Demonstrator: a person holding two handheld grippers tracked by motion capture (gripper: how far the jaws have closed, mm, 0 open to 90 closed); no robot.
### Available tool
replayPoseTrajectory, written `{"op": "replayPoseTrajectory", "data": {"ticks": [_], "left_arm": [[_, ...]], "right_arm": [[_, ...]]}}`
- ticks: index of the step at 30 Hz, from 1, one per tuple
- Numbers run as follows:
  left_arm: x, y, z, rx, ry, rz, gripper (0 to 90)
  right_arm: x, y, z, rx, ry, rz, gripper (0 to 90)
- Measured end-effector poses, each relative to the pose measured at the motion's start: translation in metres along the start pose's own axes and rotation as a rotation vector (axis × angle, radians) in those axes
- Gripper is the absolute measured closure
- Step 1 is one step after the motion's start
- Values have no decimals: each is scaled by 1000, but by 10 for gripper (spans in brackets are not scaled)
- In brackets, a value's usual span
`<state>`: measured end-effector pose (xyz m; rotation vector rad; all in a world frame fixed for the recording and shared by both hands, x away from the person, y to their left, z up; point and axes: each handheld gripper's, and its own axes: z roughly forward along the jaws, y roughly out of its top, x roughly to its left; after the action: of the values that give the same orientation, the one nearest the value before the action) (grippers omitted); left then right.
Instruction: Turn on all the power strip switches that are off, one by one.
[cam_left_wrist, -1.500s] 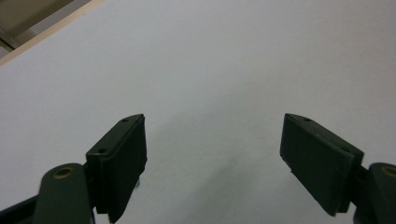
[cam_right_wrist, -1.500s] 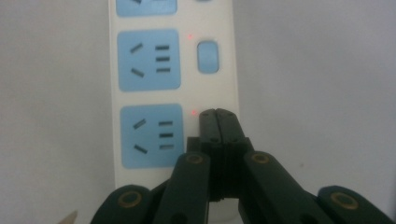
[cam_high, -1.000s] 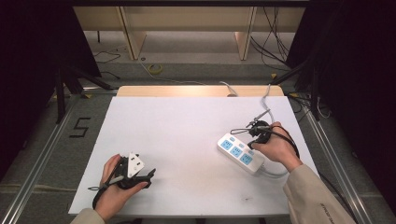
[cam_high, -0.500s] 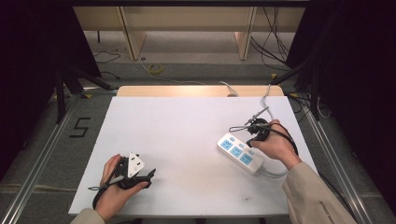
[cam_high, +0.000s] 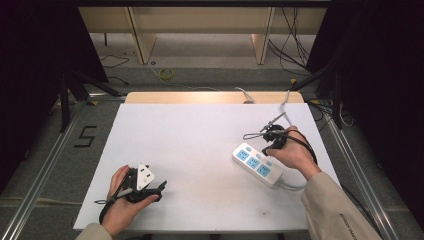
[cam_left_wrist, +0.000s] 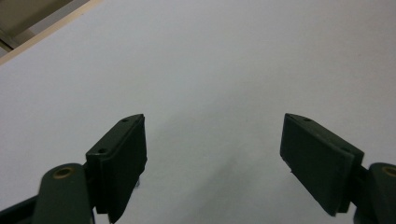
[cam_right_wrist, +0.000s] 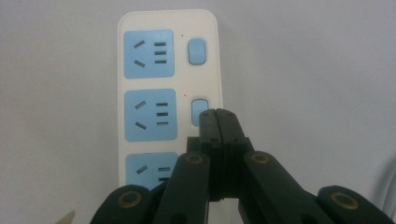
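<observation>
A white power strip (cam_high: 257, 165) with three blue sockets and blue switches lies on the right part of the white table (cam_high: 200, 145). My right gripper (cam_high: 268, 148) is shut with nothing between its jaws. Its tips hover at the strip's right edge. In the right gripper view the power strip (cam_right_wrist: 168, 79) runs away from me, and the closed right gripper (cam_right_wrist: 218, 114) covers the lower part of the middle switch (cam_right_wrist: 200, 105). My left gripper (cam_high: 157, 189) rests at the near left of the table, open and empty. In its own view the left gripper (cam_left_wrist: 212, 126) faces bare tabletop.
The strip's white cord (cam_high: 292, 186) curls off near the right forearm. A pale cable (cam_high: 286, 100) crosses the table's far right edge, along a wooden strip (cam_high: 210, 97). Metal rails flank the table, and a "5" mark (cam_high: 86, 136) is on the floor at left.
The right hand has edged slightly away from me over the strip, with its jaws still shut. The left hand has stayed put.
</observation>
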<state>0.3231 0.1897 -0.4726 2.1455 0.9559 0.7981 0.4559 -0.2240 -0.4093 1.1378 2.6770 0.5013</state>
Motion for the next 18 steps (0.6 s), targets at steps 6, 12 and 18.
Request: {"op": "replayPoseTrajectory", "data": {"ticks": [6,12,18], "left_arm": [[0,0,0,2,-1,0,228],[0,0,0,2,-1,1,229],[0,0,0,1,-1,1,229]], "right_arm": [[0,3,0,-2,1,-4,900],[0,6,1,-4,0,-2,900],[0,9,2,-5,1,-6,900]]}}
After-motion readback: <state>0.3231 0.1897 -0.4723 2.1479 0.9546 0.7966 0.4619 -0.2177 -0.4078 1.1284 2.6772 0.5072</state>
